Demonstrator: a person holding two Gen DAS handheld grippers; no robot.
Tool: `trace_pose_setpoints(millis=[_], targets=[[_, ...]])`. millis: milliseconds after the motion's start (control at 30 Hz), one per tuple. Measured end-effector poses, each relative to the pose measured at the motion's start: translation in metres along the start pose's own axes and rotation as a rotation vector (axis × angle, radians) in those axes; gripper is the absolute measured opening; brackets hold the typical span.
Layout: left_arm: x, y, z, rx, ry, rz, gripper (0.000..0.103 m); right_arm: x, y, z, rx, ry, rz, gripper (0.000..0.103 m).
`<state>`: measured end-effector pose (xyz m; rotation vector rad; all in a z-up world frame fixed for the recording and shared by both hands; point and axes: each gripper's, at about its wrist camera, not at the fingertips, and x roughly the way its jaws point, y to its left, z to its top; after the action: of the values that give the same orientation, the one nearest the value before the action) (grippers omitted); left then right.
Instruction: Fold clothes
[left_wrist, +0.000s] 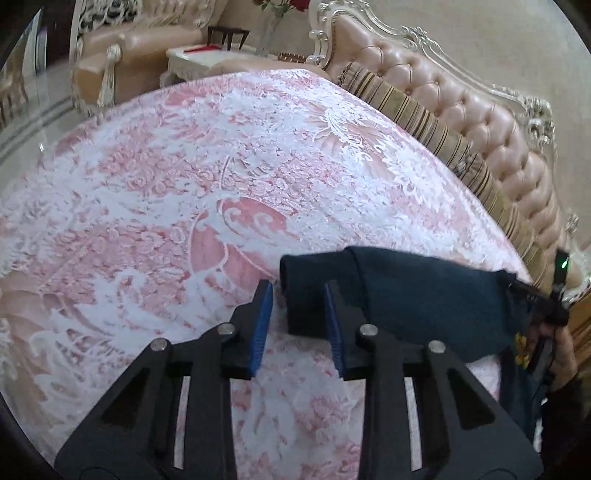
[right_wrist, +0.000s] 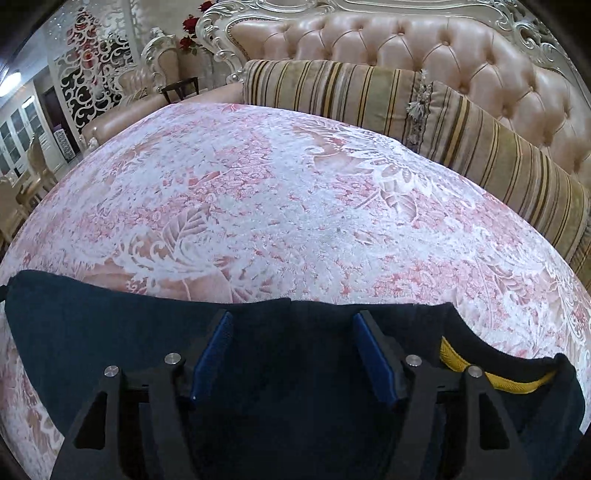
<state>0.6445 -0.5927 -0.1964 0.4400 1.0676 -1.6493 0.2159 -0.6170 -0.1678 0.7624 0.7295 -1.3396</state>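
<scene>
2 tongs are in use, one in each of my hands, both angled down over a pink-and-white patterned bed cover (left_wrist: 155, 177).

Left tongs (left_wrist: 298, 291): the jaws stand partly apart. The blue pads (left_wrist: 263, 332) do not press on anything. A rolled or folded end of the dark navy garment (left_wrist: 417, 299) lies just beyond and between the fingertips, slightly toward the right finger. I cannot tell whether that finger touches the cloth.

Right tongs (right_wrist: 291, 325): the jaws stand wide apart. The navy garment (right_wrist: 110, 321) lies under and between the 2 fingers, and the pads (right_wrist: 212, 354) are clear of it on their inner faces. No fold is pinched. A yellow band (right_wrist: 491, 373), apparently the inside of the collar, shows just beside the right finger.

Garment position: it lies at the near edge of the bed cover, spread along that edge. In the left view it runs from the fingertips toward the right edge, where the other tongs (left_wrist: 543, 302) and a hand (left_wrist: 565, 350) appear.

Far edge of the bed: 2 striped bolster cushions (right_wrist: 332, 92) lie against a tufted headboard (right_wrist: 388, 40).
</scene>
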Motion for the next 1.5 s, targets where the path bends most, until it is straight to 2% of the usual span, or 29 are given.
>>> trace_pose_setpoints(millis=[133,200,233,267,400,500,567,633,667,733,867,1000,1100,1167,1333,1400,1500], targets=[[0.009,0.003,0.004,-0.045,0.029,-0.056,0.032,-0.021,-0.007,0.001,0.053,-0.045,-0.007,0.068],[0.008,0.002,0.003,-0.037,0.020,-0.056,0.022,-0.042,-0.008,-0.003,0.065,-0.091,-0.047,0.069],[0.008,0.000,0.003,-0.030,0.016,-0.051,0.012,-0.052,-0.008,-0.004,0.071,-0.114,-0.066,0.069],[0.007,-0.001,0.003,-0.023,0.013,-0.046,0.011,-0.062,-0.001,-0.006,0.054,-0.135,-0.076,0.069],[-0.001,-0.008,0.003,0.002,-0.007,-0.030,0.009,-0.094,0.053,-0.016,-0.086,-0.187,-0.070,0.077],[-0.008,-0.020,0.006,0.048,-0.018,0.001,0.009,-0.114,0.109,-0.029,-0.212,-0.223,0.025,0.078],[-0.009,-0.028,0.007,0.081,-0.020,0.039,0.009,-0.122,0.129,-0.038,-0.216,-0.247,0.045,0.078],[-0.006,-0.038,0.005,0.128,-0.011,0.080,0.009,-0.124,0.135,-0.046,-0.216,-0.232,0.046,0.078],[-0.005,-0.041,0.004,0.141,-0.010,0.092,0.008,-0.125,0.131,-0.050,-0.207,-0.230,0.026,0.078],[-0.011,-0.051,0.004,0.159,-0.023,0.099,0.007,-0.135,0.101,-0.065,-0.139,-0.226,-0.036,0.078],[-0.026,-0.091,0.007,0.233,-0.050,0.062,0.006,-0.160,0.009,-0.107,0.033,-0.192,-0.177,0.078],[-0.024,-0.170,0.005,0.345,-0.038,0.007,0.005,-0.170,-0.064,-0.155,0.141,-0.117,-0.258,0.079],[-0.005,-0.240,-0.005,0.430,-0.015,-0.027,0.005,-0.170,-0.099,-0.188,0.244,-0.085,-0.225,0.079],[0.016,-0.290,-0.020,0.485,0.014,-0.053,0.005,-0.176,-0.111,-0.204,0.299,-0.106,-0.192,0.079],[0.065,-0.403,-0.084,0.624,0.086,-0.088,0.004,-0.183,-0.117,-0.213,0.297,-0.126,-0.138,0.079],[0.083,-0.436,-0.114,0.676,0.112,-0.096,0.004,-0.187,-0.119,-0.216,0.296,-0.141,-0.130,0.079],[0.098,-0.448,-0.136,0.659,0.150,-0.126,0.004,-0.192,-0.125,-0.220,0.315,-0.147,-0.103,0.079]])
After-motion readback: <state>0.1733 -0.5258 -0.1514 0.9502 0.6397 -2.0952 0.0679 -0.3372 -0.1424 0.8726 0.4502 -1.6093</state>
